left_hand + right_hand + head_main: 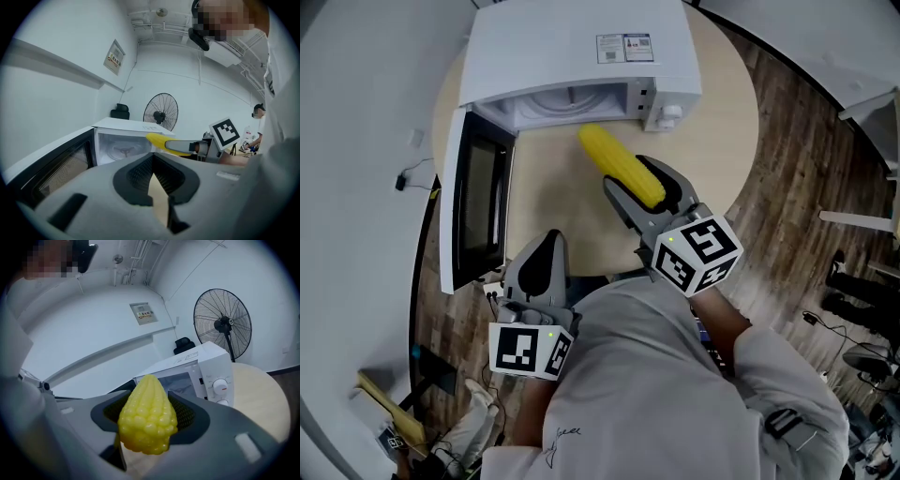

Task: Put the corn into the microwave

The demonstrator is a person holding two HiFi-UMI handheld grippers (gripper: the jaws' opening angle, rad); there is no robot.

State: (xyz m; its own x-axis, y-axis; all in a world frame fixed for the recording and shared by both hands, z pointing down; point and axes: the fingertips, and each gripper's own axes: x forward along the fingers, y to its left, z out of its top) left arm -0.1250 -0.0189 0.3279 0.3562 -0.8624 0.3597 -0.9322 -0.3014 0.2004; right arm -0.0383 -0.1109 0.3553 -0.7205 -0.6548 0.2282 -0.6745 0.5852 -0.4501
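A yellow corn cob is clamped lengthwise in my right gripper, which is shut on it above the round table, just in front of the white microwave. The cob's tip points toward the oven's cavity. The microwave door hangs swung out to the left. In the right gripper view the corn fills the jaws, with the microwave behind it. My left gripper is shut and holds nothing, near the table's front edge. From it I see the corn and the turntable.
The round beige table carries the microwave; wooden floor lies around it. A standing fan is beyond the table. Cables and tools lie on the floor at lower left. The open door takes up the table's left side.
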